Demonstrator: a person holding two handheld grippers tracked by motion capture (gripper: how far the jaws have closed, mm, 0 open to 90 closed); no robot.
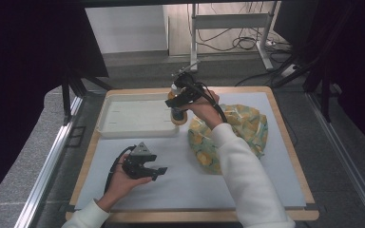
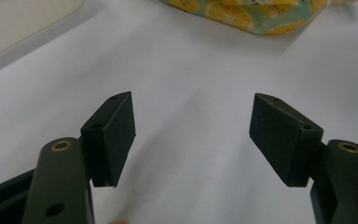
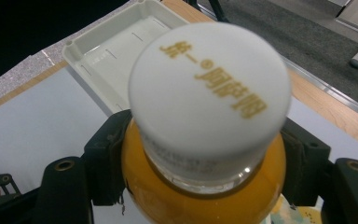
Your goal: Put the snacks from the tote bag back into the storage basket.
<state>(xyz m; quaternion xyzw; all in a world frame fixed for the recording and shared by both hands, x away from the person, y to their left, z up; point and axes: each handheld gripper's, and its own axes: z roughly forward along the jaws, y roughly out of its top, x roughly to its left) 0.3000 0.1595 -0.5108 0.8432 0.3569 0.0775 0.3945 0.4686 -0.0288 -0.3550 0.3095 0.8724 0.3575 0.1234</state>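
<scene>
**Three cameras, one tabletop**

The high view looks forward and down from above the person's side, taking in the whole white table (image 1: pixel 180 190), the floor and desk legs beyond. The left gripper view sits low, close over the table surface, facing the yellow patterned cloth (image 2: pixel 256 14). The right gripper view looks steeply down, very near an orange bottle (image 3: pixel 205 186) (its cap blurred by closeness). All three share the white tray (image 1: pixel 133 116).

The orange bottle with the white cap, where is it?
The orange bottle is clamped in the right gripper, held at the right end of the white tray, beside the lemon-print bag.
</scene>
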